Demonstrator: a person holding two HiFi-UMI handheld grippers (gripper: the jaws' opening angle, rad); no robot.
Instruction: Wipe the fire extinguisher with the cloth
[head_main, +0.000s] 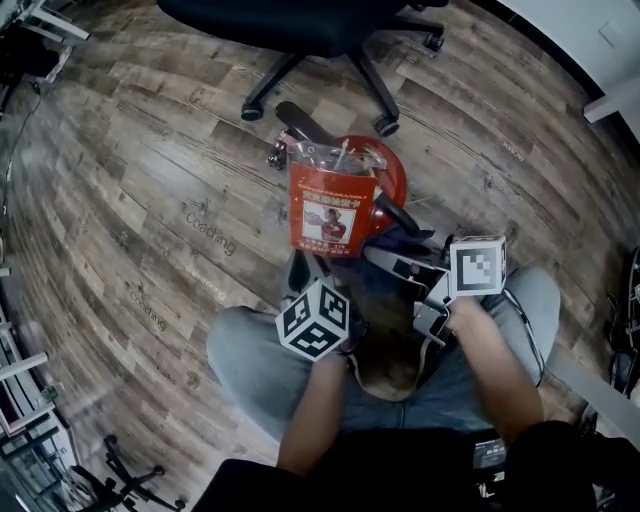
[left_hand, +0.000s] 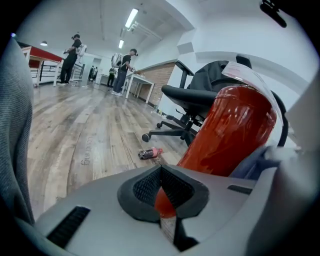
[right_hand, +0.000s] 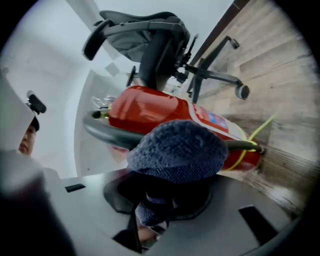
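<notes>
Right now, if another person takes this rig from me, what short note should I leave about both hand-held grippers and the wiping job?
Left hand-held gripper: jaws together at the fire extinguisher base, apparently pinching its lower edge to steady it.
Right hand-held gripper: shut on the blue cloth, which bulges against the extinguisher's side by the black hose.
The extinguisher stands tilted on the wood floor before the person's knees, an office chair behind it.
Done: both grips are set. How much is wiped cannot be told.
Left: rub the cloth along the red body.
</notes>
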